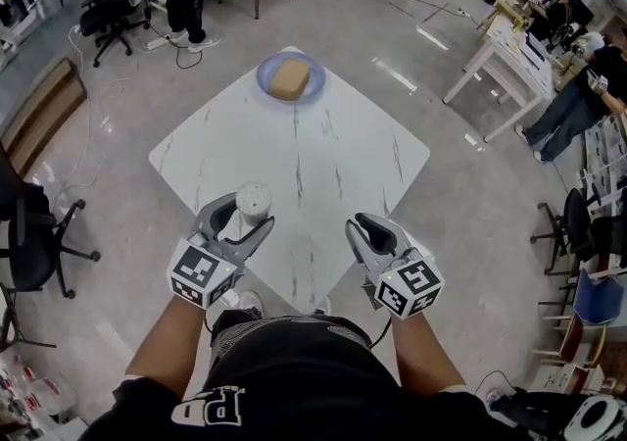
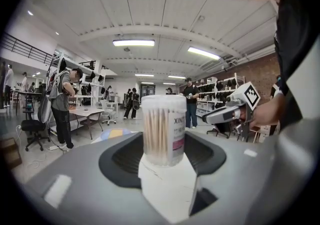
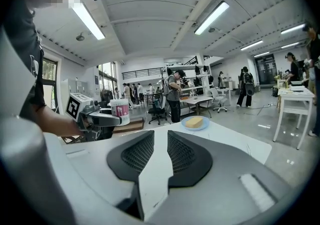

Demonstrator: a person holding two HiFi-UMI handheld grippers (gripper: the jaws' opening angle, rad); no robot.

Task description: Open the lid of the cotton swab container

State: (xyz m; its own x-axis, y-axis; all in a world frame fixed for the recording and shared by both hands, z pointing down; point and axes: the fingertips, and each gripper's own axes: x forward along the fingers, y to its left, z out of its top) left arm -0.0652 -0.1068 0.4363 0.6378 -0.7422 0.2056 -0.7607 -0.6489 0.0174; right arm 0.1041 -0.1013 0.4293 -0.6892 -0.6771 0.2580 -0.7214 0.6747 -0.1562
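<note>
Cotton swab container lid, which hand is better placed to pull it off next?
Right, probably. The left tongs grip the cotton swab container upright, its lid exposed on top; the right tongs are empty, slightly apart, beside it.

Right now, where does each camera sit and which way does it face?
Head view: on the person's head, steeply down at the table; both arms, left gripper, right gripper show.
Left gripper view: rides the left gripper, along its jaws, which grip the cotton swab container; torso at right.
Right gripper view: rides the right gripper, along slightly parted, empty jaws toward the plate; torso at left.
Shared: each gripper view shows the other gripper.
</note>
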